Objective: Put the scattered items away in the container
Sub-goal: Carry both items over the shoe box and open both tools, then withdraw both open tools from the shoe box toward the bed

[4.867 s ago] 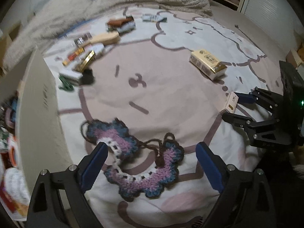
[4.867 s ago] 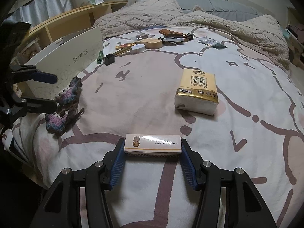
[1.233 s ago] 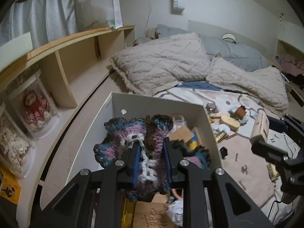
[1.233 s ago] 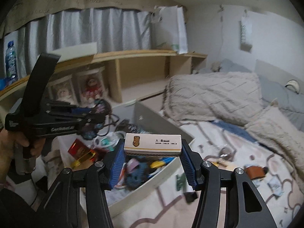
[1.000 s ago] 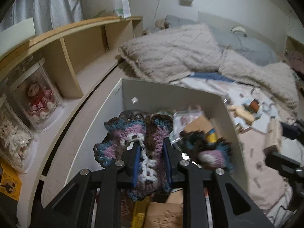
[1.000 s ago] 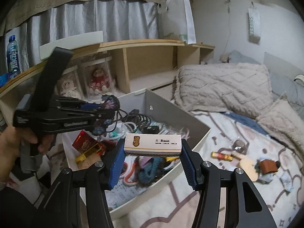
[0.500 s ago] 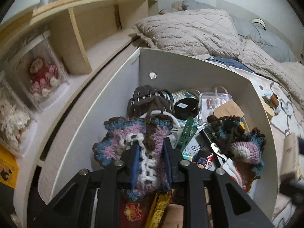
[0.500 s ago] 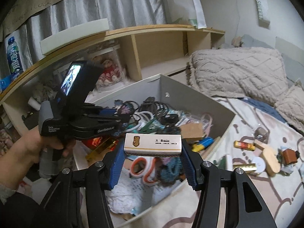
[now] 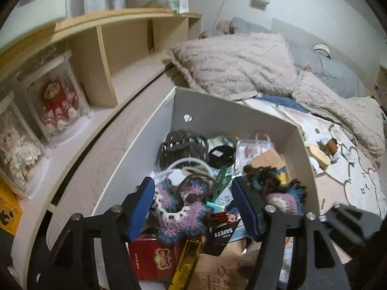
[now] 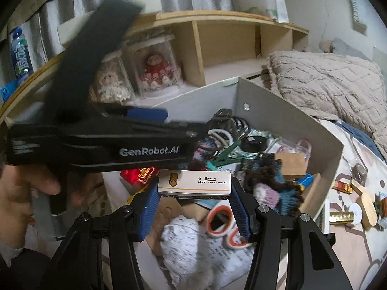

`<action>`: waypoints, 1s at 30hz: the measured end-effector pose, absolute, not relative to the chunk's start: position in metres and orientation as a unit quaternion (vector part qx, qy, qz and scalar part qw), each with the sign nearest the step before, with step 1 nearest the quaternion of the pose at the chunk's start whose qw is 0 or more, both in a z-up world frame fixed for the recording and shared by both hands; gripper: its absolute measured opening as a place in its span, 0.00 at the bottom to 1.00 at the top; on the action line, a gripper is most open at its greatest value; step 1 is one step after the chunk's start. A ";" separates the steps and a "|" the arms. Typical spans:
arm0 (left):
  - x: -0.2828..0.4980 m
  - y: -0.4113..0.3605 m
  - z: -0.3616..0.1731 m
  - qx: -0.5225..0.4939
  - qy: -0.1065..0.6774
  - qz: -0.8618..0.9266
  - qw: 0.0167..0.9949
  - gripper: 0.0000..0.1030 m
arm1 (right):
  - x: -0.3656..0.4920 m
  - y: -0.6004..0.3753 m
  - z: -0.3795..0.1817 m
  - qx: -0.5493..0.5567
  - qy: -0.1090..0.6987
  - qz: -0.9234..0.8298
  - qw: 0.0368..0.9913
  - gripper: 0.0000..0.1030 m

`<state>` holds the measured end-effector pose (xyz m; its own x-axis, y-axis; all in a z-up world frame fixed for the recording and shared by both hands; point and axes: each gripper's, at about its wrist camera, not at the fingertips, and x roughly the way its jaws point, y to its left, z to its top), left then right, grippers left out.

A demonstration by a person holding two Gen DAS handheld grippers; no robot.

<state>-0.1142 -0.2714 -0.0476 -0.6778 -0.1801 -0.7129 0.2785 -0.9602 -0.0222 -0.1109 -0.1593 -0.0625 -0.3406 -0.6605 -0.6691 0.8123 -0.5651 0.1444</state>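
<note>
The grey box (image 9: 217,120) holds many small items. Over it my left gripper (image 9: 194,206) has its jaws opening, and the pink and blue crochet piece (image 9: 179,207) lies loose between them on the pile, free of the pads. A second crochet piece (image 9: 278,188) lies to its right. In the right wrist view my right gripper (image 10: 193,199) is shut on a white matchbox (image 10: 193,184) above the grey box (image 10: 290,120). The left gripper (image 10: 145,116) crosses that view on the left, held by a hand (image 10: 21,193).
Wooden shelves (image 9: 104,55) with boxed dolls (image 9: 58,106) stand left of the box. Beige blankets (image 9: 237,65) lie behind it. More scattered items (image 10: 348,207) lie on the patterned bed sheet (image 9: 343,181) to the right. Scissors (image 10: 225,220) and a red packet (image 9: 154,258) sit in the box.
The left gripper's jaws have parted and the crochet piece has dropped from them onto the pile in the box. The right gripper carried the matchbox closer over the box.
</note>
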 end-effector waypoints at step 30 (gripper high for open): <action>-0.100 -0.243 -0.038 0.373 0.041 -0.919 0.120 0.64 | -0.111 -0.121 -0.064 0.351 0.096 -0.838 0.407 0.93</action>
